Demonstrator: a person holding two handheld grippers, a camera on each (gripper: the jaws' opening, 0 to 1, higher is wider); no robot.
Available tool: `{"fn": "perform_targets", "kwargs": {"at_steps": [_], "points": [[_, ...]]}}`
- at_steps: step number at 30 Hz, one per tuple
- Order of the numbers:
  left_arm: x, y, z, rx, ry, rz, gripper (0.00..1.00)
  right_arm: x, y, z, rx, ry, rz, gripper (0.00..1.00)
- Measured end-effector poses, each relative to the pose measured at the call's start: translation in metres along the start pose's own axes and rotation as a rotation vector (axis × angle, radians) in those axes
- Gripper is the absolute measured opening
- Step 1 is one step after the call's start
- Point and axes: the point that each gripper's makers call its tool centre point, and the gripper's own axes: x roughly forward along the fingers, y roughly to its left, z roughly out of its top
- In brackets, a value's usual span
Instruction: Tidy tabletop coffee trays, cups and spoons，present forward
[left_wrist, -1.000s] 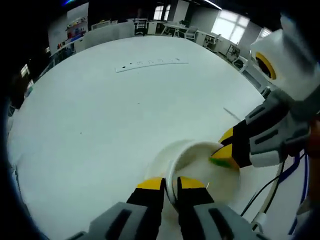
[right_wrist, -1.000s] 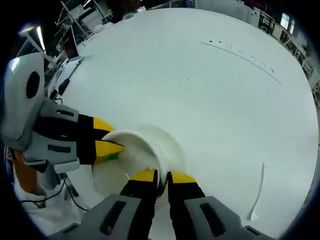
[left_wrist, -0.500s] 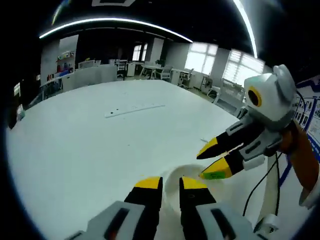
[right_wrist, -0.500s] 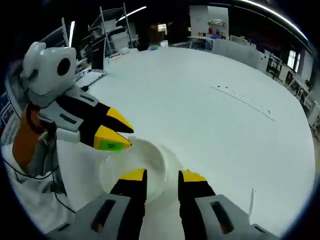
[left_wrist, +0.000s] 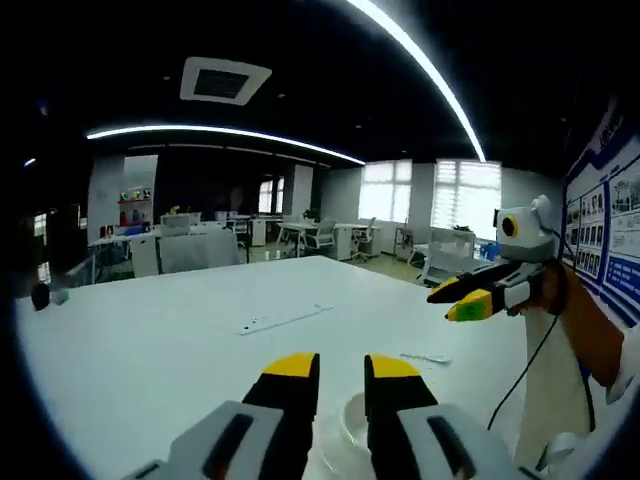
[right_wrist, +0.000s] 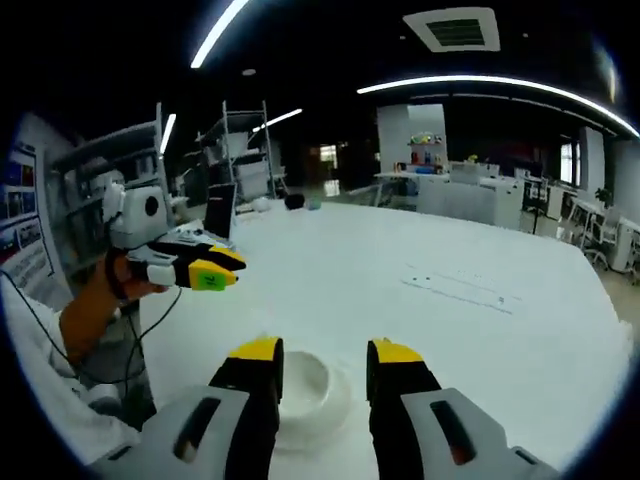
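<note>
A large white table (left_wrist: 150, 340) stretches away under both cameras in a dim, office-like room with ceiling light strips and bright windows far behind. In the left gripper view, the left gripper (left_wrist: 340, 368) rises from the bottom edge, its two yellow-tipped jaws standing a little apart with nothing between them. Just beyond and below the tips sits a white cup (left_wrist: 352, 420) on a white saucer, mostly hidden by the jaws. Farther out on the table lie a long white strip (left_wrist: 283, 319) and a thin pale stick (left_wrist: 425, 357), possibly a spoon or stirrer. In the right gripper view, the right gripper (right_wrist: 320, 352) also shows its jaws apart and empty, with the cup (right_wrist: 303, 382) resting on its saucer (right_wrist: 322, 415) on the table between and just past them. The long strip (right_wrist: 457, 291) lies well beyond. The left gripper (right_wrist: 222, 267) also appears at the left of this view, held up off the table by a person's hand, its tips close together. A laptop (right_wrist: 215, 215) and metal shelving (right_wrist: 245, 145) stand at the table's far left side.
</note>
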Motion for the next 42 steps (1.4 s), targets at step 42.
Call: {"fn": "perform_targets", "kwargs": {"at_steps": [42], "points": [[-0.16,0.038,-0.087,0.178,-0.328,0.249,0.27,-0.191,-0.1,-0.085,-0.025,-0.424,-0.421,0.4]]}}
